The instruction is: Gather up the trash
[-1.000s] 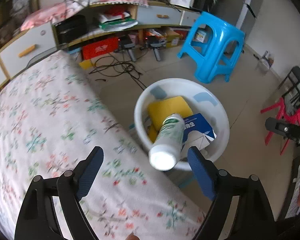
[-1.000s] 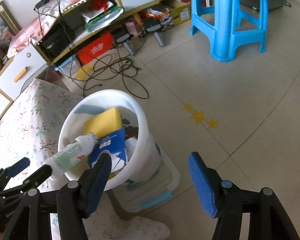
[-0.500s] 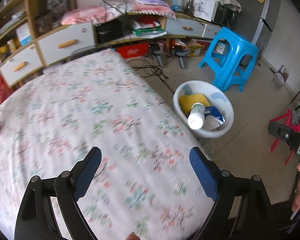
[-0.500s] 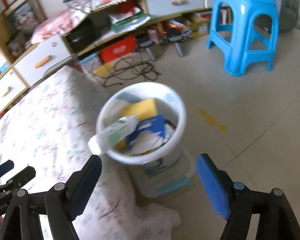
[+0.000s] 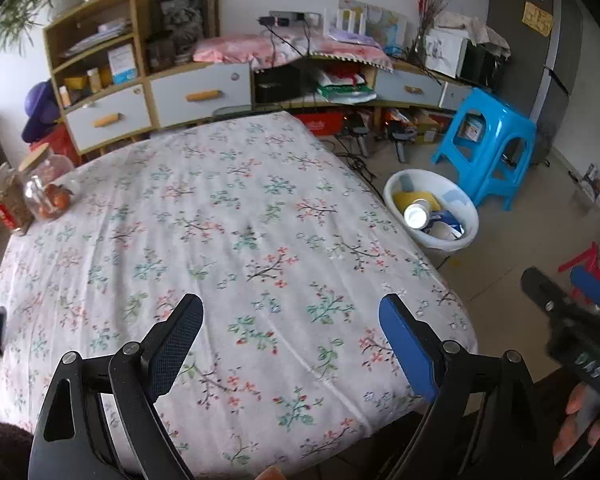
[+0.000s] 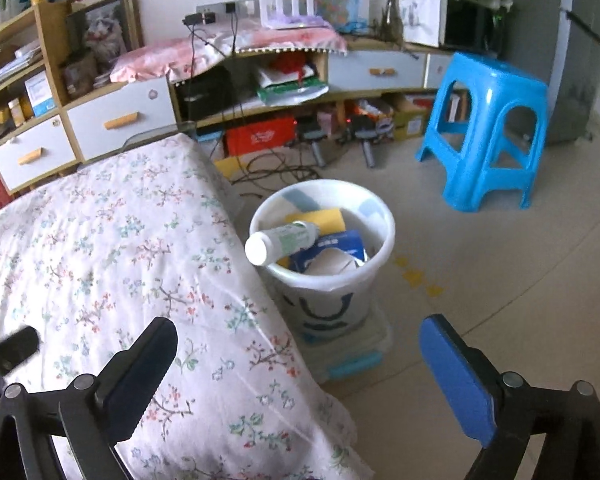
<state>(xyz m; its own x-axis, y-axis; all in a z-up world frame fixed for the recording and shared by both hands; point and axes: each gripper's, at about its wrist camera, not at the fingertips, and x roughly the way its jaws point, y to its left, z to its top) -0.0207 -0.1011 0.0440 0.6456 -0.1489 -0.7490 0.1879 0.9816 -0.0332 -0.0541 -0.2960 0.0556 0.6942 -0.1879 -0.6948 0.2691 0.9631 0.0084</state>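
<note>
A white bin (image 5: 467,232) (image 6: 376,248) stands on the floor at the table's right edge. In it lie a white and green bottle (image 5: 417,213) (image 6: 282,242), a yellow sponge (image 6: 320,218) and a blue box (image 6: 332,242). The bottle leans out over the rim. My left gripper (image 5: 290,338) is open and empty above the flowered tablecloth (image 5: 220,220), well back from the bin. My right gripper (image 6: 298,360) is open and empty, over the table's corner in front of the bin.
A blue stool (image 5: 488,144) (image 6: 488,128) stands behind the bin. Glass jars (image 5: 32,192) sit at the table's far left. Low cabinets (image 6: 100,120) with cables and boxes line the back wall. The bin rests on a flat plastic box (image 6: 352,356).
Both grippers have pulled back and up from the bin. The left one now looks over the whole table. The bottle stays in the bin.
</note>
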